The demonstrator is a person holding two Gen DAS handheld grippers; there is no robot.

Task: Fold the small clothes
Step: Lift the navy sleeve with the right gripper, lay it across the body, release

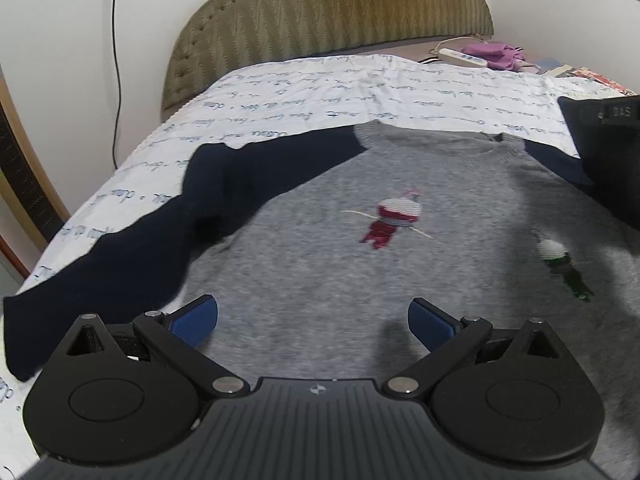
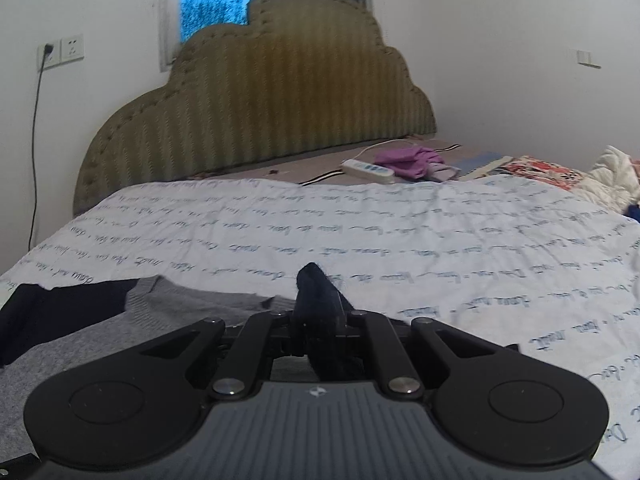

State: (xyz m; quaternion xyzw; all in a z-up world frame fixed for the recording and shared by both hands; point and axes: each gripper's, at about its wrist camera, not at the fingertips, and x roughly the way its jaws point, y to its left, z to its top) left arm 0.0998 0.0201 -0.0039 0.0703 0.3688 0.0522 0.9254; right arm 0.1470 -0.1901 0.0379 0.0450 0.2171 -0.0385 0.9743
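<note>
I see the small grey knitted sweater with navy sleeves (image 1: 320,240) lying flat on the script-printed white bedsheet (image 1: 280,92). My right gripper (image 2: 318,304) pinches its navy right sleeve; my left gripper (image 1: 312,320) hangs open above the hem. Soft, light knit; I'd take cuffs or edges.

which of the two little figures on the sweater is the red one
The red figure sits mid-chest on the grey sweater; the green figure lies toward the right edge of the view.

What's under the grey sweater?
The sweater lies flat on a white sheet with blue writing, which shows all around it. Whatever is beneath the sweater's middle is covered, so I can't see it.
</note>
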